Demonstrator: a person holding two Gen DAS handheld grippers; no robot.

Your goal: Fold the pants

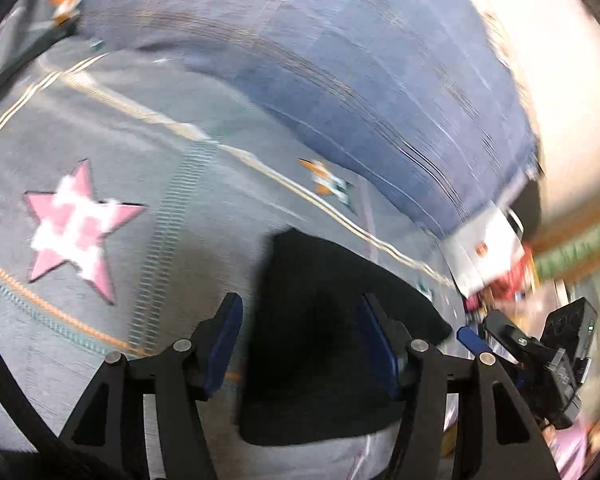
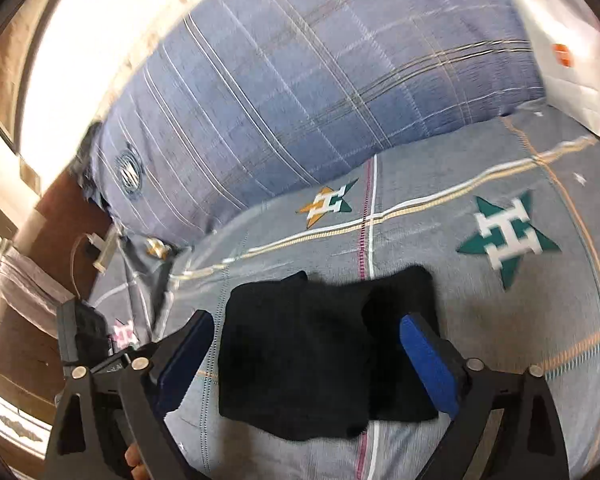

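Black pants [image 2: 324, 352], folded to a compact bundle on the grey star-patterned bedspread [image 2: 480, 312], framed between the spread fingers of the right gripper [image 2: 308, 364] and of the left gripper [image 1: 300, 344], both wide open and gripping nothing. Beyond, one blue plaid pillow [image 2: 300, 92] and one white paper bag [image 2: 568, 52] at its end. Counted on the spread: two green stars, one pink star [image 1: 76, 224].

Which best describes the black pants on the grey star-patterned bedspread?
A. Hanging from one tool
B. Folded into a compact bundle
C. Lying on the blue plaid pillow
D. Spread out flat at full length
B: the black pants lie as a compact folded bundle on the grey star-patterned bedspread, between the fingers of the open right tool.
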